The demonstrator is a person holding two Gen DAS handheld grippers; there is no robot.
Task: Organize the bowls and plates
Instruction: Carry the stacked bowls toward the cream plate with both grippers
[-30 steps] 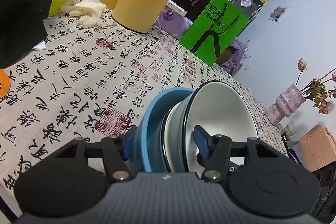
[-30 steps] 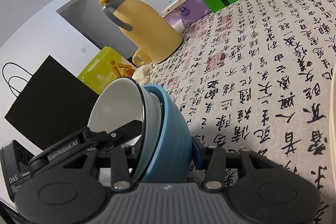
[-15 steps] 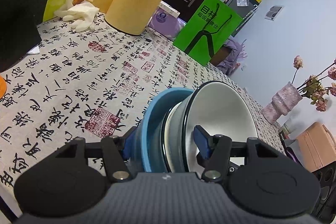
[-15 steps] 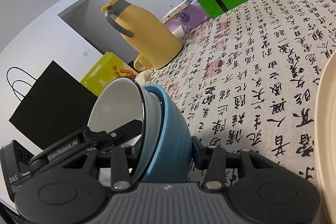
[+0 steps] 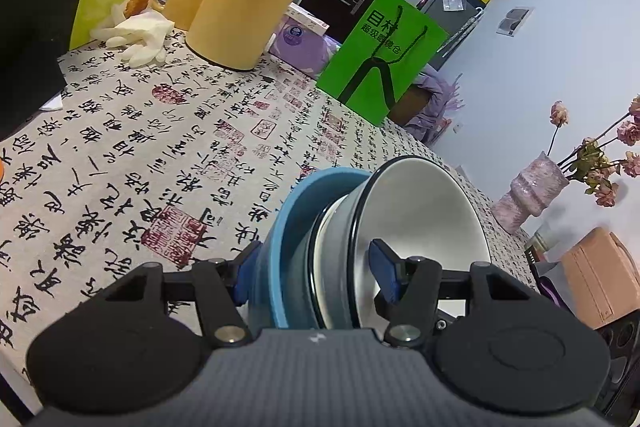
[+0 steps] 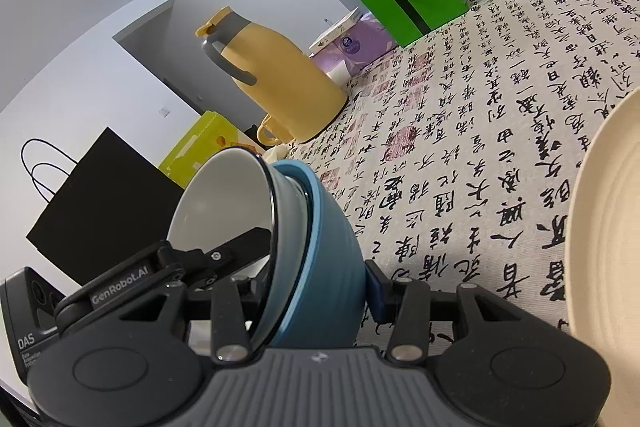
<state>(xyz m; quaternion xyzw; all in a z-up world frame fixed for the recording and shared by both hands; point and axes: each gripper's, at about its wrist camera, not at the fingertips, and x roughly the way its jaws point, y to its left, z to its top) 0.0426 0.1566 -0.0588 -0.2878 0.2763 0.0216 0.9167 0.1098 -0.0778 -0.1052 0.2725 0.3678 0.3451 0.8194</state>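
Nested stack of bowls, tipped on its side and held clear above the table (image 5: 120, 155), which is covered in a calligraphy-print cloth. Outermost: ribbed blue ceramic bowl (image 5: 276, 247), matte glaze. Within it: grey bowl with a dark rim and glossy white interior (image 5: 424, 203), standing proud of the blue rim; a pale edge shows between the two.

Left gripper (image 5: 312, 275): clamped across the stack, one pad outside the blue wall, the other inside the white bowl.

Right gripper (image 6: 316, 291): likewise closed on the stack.

Cream ridged plate (image 6: 600, 227): on the table, near the stack.
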